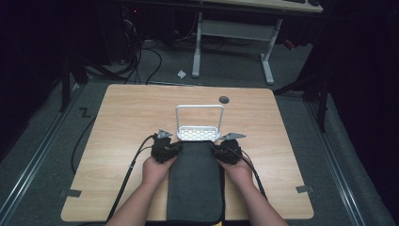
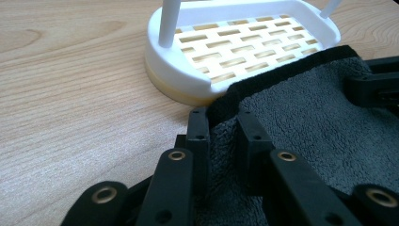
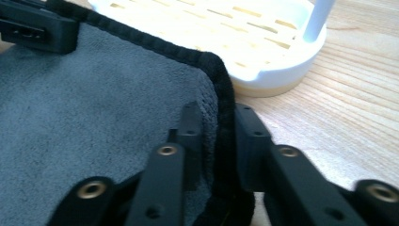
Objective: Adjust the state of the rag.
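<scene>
The left tool [image 1: 170,147] pinches the grey towel's [image 1: 195,181] far left corner, and the right tool [image 1: 220,149] clamps its far right corner. The towel lies flat on the desk [image 1: 122,117], its far edge overlapping the white rack [image 1: 199,127].

We count one grey towel [image 1: 195,181], one white slotted rack [image 1: 199,133], two grippers and one counter [image 1: 127,113].

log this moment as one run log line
left claw: shut on towel corner | right claw: shut on towel corner | rack: touching towel's far edge
</scene>
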The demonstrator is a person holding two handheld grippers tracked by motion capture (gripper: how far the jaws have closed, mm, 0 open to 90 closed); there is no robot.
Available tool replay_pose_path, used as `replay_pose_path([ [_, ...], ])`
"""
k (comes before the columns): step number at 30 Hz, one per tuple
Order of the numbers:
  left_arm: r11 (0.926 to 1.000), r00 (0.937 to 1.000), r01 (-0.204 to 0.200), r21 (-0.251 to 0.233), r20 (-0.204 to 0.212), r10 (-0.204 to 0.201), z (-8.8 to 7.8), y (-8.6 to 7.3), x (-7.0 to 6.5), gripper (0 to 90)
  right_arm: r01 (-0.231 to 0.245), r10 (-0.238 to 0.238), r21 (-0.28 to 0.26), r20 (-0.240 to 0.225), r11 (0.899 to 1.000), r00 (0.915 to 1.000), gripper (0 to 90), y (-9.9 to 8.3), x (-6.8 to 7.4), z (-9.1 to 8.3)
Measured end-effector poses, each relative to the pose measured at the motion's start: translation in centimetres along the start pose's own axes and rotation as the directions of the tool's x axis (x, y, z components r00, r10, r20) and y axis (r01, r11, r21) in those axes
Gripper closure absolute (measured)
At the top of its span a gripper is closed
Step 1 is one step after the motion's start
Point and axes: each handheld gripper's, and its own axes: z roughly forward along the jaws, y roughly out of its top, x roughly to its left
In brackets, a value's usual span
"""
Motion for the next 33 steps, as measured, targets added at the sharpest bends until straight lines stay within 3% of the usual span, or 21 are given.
replay_pose_path([
  [5,0.9998,0.9999,0.013,-0.013,0.007,-0.012,-0.2,-0.1,0.0,78.4,0.041,-0.041,-0.006,0.031,0.999,0.9987,81.3,0.2,0.6,-0.4],
  [9,0.9989,0.9998,0.020,-0.041,0.011,-0.019,-0.5,-0.1,-0.3,80.1,0.064,-0.062,-0.056,0.042,0.996,0.9972,81.6,0.6,1.0,-1.8],
  [14,0.9936,0.9993,-0.037,-0.107,-0.008,0.036,-1.6,0.2,-1.3,82.0,0.086,-0.080,-0.117,0.048,0.989,0.9956,81.9,0.8,1.8,-3.6],
  [19,0.9788,0.9966,-0.082,-0.187,-0.029,0.078,-3.5,0.9,-2.3,81.7,0.095,-0.087,-0.178,0.051,0.979,0.9949,82.0,1.2,2.3,-5.1],
  [26,0.9651,0.9979,-0.064,-0.254,-0.021,0.061,-5.4,2.3,-2.5,81.8,0.126,-0.112,-0.285,0.065,0.950,0.9915,81.9,2.4,2.9,-7.1],
  [33,0.9433,0.9961,-0.089,-0.320,-0.027,0.084,-7.3,4.3,-3.4,81.8,0.167,-0.139,-0.368,0.101,0.915,0.9851,81.9,3.9,3.5,-9.1],
])
